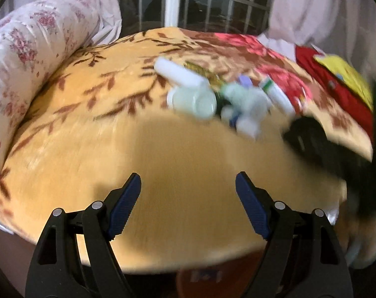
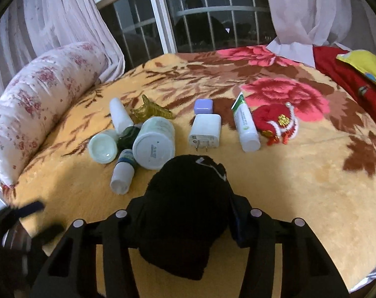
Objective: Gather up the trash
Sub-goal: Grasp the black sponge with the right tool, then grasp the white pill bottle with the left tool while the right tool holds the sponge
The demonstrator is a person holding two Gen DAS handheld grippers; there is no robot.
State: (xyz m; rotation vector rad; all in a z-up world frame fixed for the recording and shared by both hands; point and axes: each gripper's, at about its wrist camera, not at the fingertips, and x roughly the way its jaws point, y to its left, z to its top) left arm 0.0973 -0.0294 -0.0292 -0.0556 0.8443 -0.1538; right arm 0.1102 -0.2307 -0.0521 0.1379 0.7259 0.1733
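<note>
Right gripper (image 2: pixel 188 213) clamps a black knit item (image 2: pixel 185 203), probably a sock, awaiting disposal, while left gripper (image 1: pixel 188 198), gaping and empty, must approach the bottles (image 1: pixel 195 99).

Little things lay scattered on the flowery blanket.

A big white jar (image 2: pixel 154 142) lay on its side, with a small pale green jar (image 2: pixel 103 149) close by and a dark green bottle (image 2: pixel 128 136) between them. A white tube (image 2: pixel 119 115) and a small white bottle (image 2: pixel 123 173) lay near them too. A white plug (image 2: pixel 205 130) sat below a purple cube (image 2: pixel 203 106). A green and white tube (image 2: pixel 246 126) lay beside a red ornament (image 2: pixel 275 124). A black sock (image 2: pixel 185 213) was held up in front.
</note>
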